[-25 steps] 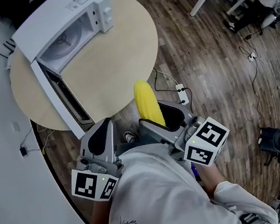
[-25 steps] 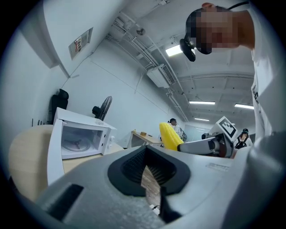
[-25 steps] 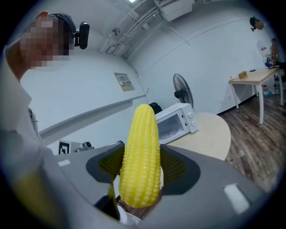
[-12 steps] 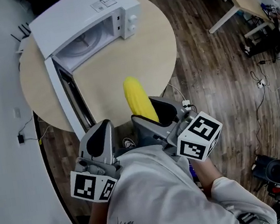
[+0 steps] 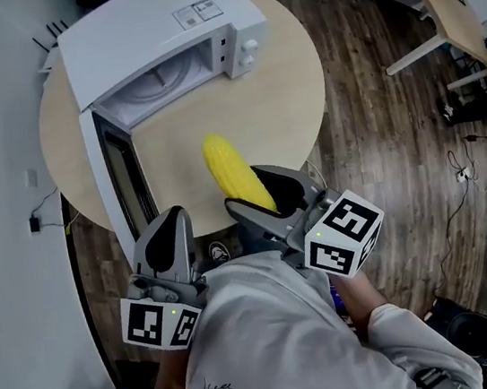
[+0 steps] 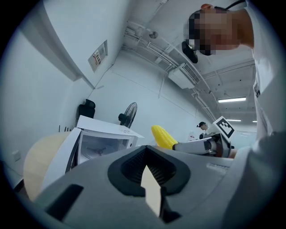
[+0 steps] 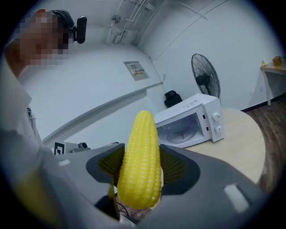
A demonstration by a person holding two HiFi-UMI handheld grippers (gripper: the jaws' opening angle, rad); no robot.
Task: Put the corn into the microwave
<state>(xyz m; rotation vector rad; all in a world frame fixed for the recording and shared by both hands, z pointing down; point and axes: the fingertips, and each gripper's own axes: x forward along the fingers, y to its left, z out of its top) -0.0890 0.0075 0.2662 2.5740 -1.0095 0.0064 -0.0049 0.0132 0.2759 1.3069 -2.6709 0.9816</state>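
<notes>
**Corn in the right tongs, short of the open microwave**

The right tongs (image 5: 254, 189) are clamping the corn (image 5: 233, 171) by its thick lower end, and the cob is pointing up and away from the person. In the right gripper view the two dark ribbed pads (image 7: 175, 166) are pressing on either side of the yellow cob (image 7: 140, 161), which is standing nearly upright between them, with its tapered tip rising clear above the tongs.

From the head view, the corn is hanging over the near part of the round tabletop (image 5: 286, 83), with its tip aiming toward the microwave (image 5: 155, 25) but apart from it. The white microwave is sitting at the far side of the tabletop. Its door (image 5: 117, 185) is swinging wide open toward the person, and the glass turntable (image 5: 152, 83) is showing inside the cavity.

The left tongs (image 5: 168, 238) are hovering low at the tabletop's near edge, beside the open door. The left gripper view is showing their jaws together, gripping nothing. Past them in that view, the microwave (image 6: 105, 144) and the corn (image 6: 163, 136) are both showing.

A standing fan (image 7: 203, 74) is showing behind the microwave, by the wall.
</notes>
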